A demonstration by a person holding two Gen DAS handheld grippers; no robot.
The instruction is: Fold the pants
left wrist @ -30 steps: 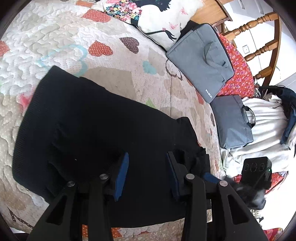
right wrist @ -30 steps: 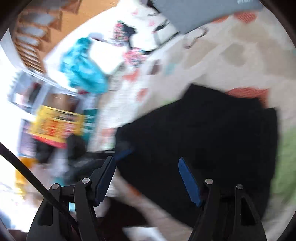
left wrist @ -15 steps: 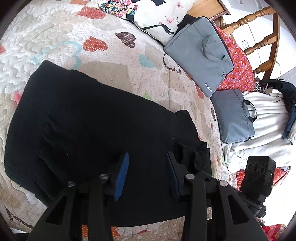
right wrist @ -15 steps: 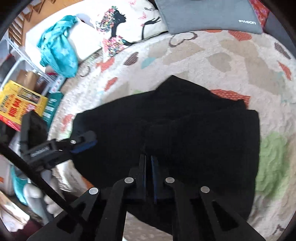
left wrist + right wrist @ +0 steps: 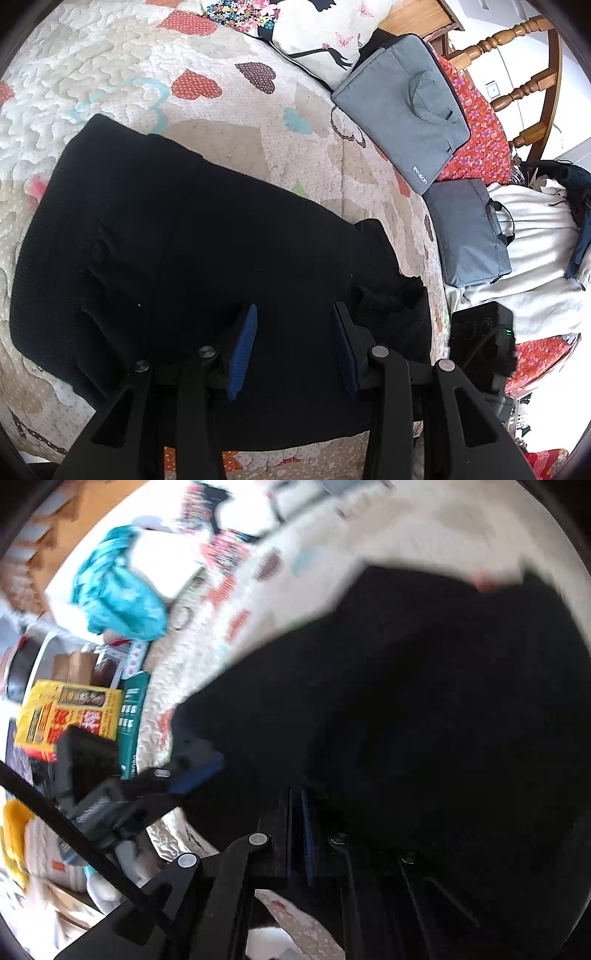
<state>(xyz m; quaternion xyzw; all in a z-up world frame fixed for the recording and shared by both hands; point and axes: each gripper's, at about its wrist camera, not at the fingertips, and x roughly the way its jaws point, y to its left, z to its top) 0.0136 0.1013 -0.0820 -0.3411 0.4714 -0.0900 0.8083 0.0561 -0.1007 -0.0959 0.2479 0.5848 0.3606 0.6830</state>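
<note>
Black pants (image 5: 207, 251) lie spread on a quilted heart-pattern bedspread (image 5: 147, 74), with a bunched corner (image 5: 391, 299) at the right. My left gripper (image 5: 293, 325) is open just above the cloth near its front edge, holding nothing. In the blurred right wrist view the pants (image 5: 424, 701) fill the right half. My right gripper (image 5: 297, 805) is shut with black cloth around its closed jaws. The left gripper (image 5: 195, 771) shows at the pants' left edge there.
Two grey laptop bags (image 5: 402, 110) (image 5: 469, 229) and a printed pillow (image 5: 317, 33) lie at the far right of the bed, by a wooden chair (image 5: 532, 74). A teal cloth (image 5: 114, 594) and yellow boxes (image 5: 66, 712) sit beyond the left bed edge.
My right gripper went from open to shut on the pants and is now swinging, blurring its view. My left gripper stayed open and hardly moved.
</note>
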